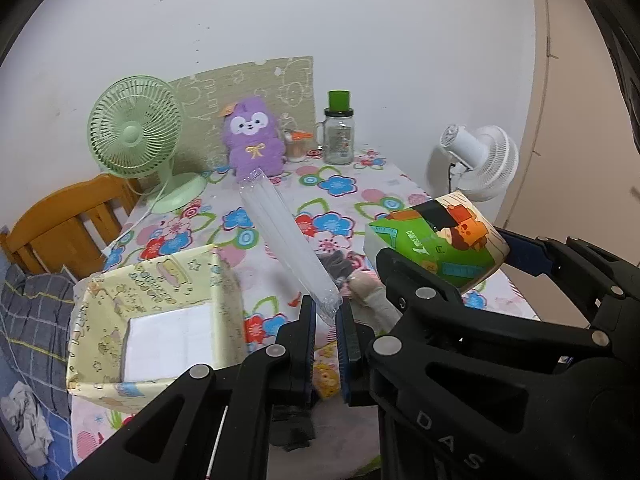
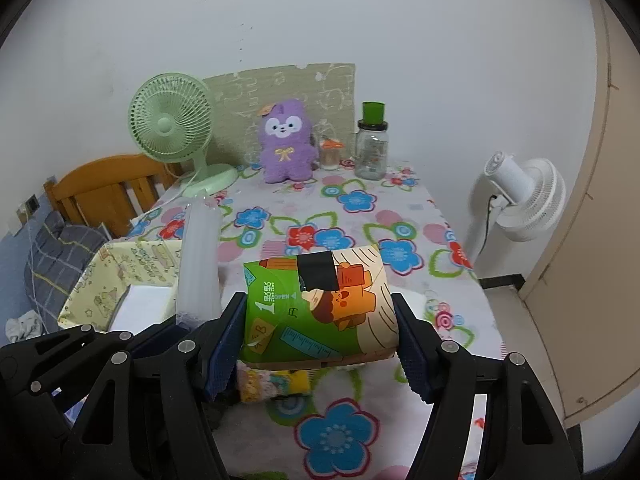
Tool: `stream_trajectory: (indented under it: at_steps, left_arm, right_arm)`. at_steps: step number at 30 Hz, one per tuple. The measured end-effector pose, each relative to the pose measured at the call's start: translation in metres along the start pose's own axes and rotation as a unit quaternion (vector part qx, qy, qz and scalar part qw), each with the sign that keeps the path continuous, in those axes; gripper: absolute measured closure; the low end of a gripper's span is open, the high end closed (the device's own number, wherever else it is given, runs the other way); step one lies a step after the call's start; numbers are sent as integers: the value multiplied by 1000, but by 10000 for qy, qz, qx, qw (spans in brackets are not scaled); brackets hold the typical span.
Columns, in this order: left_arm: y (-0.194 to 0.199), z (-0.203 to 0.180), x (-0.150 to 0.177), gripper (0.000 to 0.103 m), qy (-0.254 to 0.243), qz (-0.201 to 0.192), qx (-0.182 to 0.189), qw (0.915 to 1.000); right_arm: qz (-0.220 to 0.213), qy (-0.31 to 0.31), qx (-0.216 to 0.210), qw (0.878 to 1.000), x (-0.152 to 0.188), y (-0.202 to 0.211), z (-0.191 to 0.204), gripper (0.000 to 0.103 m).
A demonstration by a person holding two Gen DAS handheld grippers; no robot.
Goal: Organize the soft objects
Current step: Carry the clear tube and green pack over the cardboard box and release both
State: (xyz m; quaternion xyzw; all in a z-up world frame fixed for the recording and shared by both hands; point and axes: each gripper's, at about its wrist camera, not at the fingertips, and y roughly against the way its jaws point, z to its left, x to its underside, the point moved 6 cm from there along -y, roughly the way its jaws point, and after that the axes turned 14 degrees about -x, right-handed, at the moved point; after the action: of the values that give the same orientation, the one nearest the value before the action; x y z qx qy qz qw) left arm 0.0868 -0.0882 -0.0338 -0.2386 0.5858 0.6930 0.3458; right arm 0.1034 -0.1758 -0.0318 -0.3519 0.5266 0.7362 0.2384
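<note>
the right gripper is squeezing a tissue pack across its width, holding it in the air over the flowered table; the pack is looking light and squashy, so a mid-body hold is suiting it. the left gripper is pinching the bottom end of a clear plastic sleeve, which is sticking up tilted beside the yellow box; it is seeming light, slick and crinkly, likely to slip. something grey and beige, perhaps socks, is lying half hidden behind the grippers. the box's inside is only partly showing.
</note>
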Motion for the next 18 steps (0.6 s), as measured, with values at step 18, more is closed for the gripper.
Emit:
stream_trajectory:
  at_steps: [18]
  left_arm:
    - [-17,64,8,96,180,83,-255,9995]
  right_arm:
    - [174,176,-383,9990,-9,-40,61,31]
